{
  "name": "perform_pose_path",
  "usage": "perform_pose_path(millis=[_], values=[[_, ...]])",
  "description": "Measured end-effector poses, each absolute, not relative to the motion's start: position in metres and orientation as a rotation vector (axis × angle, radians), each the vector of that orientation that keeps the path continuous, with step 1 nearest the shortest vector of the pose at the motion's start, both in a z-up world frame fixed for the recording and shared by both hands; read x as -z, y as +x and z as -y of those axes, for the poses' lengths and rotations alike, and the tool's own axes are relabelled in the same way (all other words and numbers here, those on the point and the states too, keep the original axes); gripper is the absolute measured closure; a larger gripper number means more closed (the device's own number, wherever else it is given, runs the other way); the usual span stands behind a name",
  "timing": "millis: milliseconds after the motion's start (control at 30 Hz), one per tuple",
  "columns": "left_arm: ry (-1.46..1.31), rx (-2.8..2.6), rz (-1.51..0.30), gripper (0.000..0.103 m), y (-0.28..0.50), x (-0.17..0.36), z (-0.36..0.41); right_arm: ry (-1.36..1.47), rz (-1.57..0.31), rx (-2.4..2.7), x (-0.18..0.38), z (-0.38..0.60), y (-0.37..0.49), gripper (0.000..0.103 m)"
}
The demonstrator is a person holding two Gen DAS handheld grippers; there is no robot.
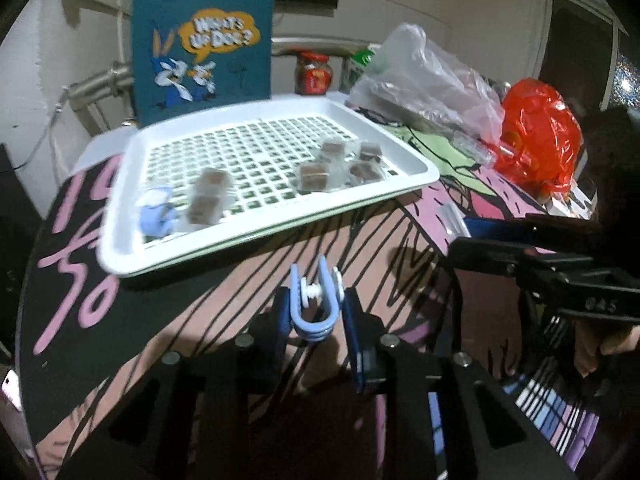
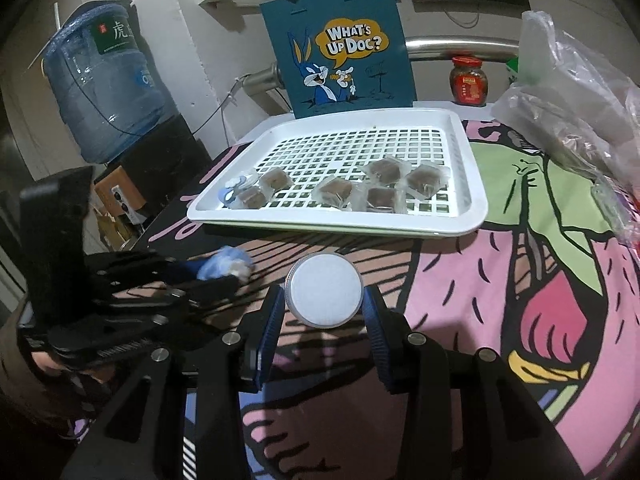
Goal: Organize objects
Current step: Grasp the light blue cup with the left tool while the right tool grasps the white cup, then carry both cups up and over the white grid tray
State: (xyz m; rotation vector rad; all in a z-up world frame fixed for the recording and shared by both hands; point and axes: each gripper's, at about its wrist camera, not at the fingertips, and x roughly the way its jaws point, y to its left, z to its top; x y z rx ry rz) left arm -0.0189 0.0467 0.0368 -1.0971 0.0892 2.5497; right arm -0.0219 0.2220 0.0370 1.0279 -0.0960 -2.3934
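Left gripper (image 1: pixel 316 312) pinching pale blue plastic clip (image 1: pixel 314 304); right gripper (image 2: pixel 324 300) clamped on round white ridged cap (image 2: pixel 325 295). Both held over cartoon-printed tablecloth (image 2: pixel 500 264), near white perforated plastic tray (image 2: pixel 464 216) holding wrapped brown cubes (image 2: pixel 384 194).

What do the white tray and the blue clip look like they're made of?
White tray: probably moulded plastic, smooth and slightly glossy, with a grid of square holes and rounded rim. Blue clip: likely plastic too, pale matte blue with a white centre piece.
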Motion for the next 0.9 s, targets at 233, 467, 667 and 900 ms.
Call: perform_pose_path(millis=[233, 467, 667, 900], values=[[-1.050, -2.627, -0.043, 0.078, 0.007, -0.048, -0.016, 0.999, 0.076, 2.428, -0.046, -0.229, -0.004, 0.063], [-0.998, -2.689, -0.029, 0.078, 0.016, -0.066, 0.005, 0.944, 0.073, 2.466, -0.065, -0.236, 0.004, 0.063], [-0.919, -2.736, -0.066, 0.078, 0.017, -0.092, 0.013, 0.890, 0.087, 2.500, -0.086, -0.245, -0.001, 0.063], [-0.843, -2.776, -0.095, 0.078, 0.002, -0.125, 0.018, 0.820, 0.102, 2.524, -0.119, -0.251, -0.020, 0.063]])
